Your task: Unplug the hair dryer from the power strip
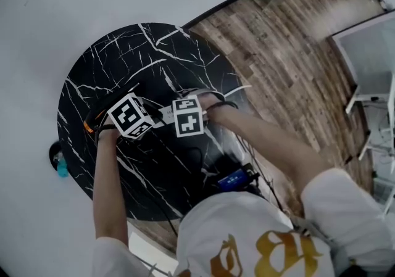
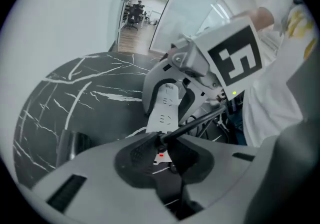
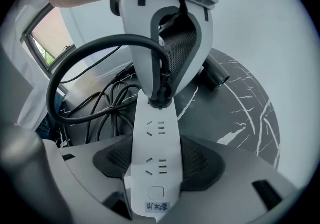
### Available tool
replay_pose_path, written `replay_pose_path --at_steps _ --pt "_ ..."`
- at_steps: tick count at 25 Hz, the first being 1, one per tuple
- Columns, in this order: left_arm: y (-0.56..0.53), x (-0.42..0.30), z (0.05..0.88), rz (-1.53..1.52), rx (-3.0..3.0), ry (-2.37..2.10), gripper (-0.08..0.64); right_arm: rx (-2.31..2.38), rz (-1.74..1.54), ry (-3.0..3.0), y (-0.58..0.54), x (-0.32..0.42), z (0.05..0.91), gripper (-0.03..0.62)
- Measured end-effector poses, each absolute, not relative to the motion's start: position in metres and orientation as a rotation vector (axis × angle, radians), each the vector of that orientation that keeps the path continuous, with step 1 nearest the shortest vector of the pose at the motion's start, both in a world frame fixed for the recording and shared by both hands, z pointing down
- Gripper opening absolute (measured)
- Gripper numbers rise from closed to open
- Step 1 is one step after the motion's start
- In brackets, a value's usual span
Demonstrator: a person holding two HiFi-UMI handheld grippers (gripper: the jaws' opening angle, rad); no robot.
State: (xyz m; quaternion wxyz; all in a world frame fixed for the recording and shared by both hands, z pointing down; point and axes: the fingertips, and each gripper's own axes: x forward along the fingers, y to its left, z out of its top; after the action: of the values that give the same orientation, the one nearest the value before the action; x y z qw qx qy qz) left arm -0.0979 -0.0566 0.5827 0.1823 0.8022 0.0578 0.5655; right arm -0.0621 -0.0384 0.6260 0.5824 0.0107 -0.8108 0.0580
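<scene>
Two tongs meet near the middle of a round bench (image 1: 123, 53) of black stone veined with white. The head view alone takes in its whole disc and the wood-plank floor (image 1: 278, 41) beyond its far-right edge. In that view the two marker cubes (image 1: 131, 115) sit side by side and cover the jaws.

The right gripper view shows what is hidden there. The right tongs (image 3: 155, 168) are clamped on the near end of a long, flat, white plastic power strip (image 3: 156, 138), with the dark textured pads pressing both long sides. Two free sockets and a small label show on the strip's face. At its far end a black plug (image 3: 160, 97) is seated in the strip. A smooth black cord (image 3: 65, 78) arcs away from the plug toward more coiled cable. Past that end, toward the bench's far edge, lies the hair dryer (image 3: 216, 75), a black barrel with a round end.

The left gripper view looks from the other side. The left tongs (image 2: 161, 144) are closed on the plug, a red light (image 2: 160, 154) glows just under it, and the strip runs away into the right tongs' white frame.
</scene>
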Motion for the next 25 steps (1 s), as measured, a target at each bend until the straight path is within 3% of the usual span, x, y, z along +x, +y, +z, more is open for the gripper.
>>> replay_pose_path --at_steps 6,11,17,22,25 --pt "-0.052 -0.102 0.585 1.811 2.316 0.068 0.052 0.025 0.132 -1.905 -0.038 -0.063 0.626 0.268" --pt "-0.059 -0.096 0.581 1.544 2.240 0.145 0.064 0.047 0.153 -1.914 -0.038 -0.063 0.626 0.268" --pt "-0.055 -0.102 0.585 1.903 2.324 0.010 0.048 0.039 0.145 -1.920 -0.038 -0.063 0.627 0.268" --pt "-0.060 -0.095 0.580 1.607 2.249 0.145 0.057 0.054 0.152 -1.922 -0.038 -0.063 0.628 0.268" --pt "-0.055 -0.095 0.581 1.765 2.285 0.091 0.049 0.054 0.152 -1.923 -0.039 -0.063 0.627 0.268"
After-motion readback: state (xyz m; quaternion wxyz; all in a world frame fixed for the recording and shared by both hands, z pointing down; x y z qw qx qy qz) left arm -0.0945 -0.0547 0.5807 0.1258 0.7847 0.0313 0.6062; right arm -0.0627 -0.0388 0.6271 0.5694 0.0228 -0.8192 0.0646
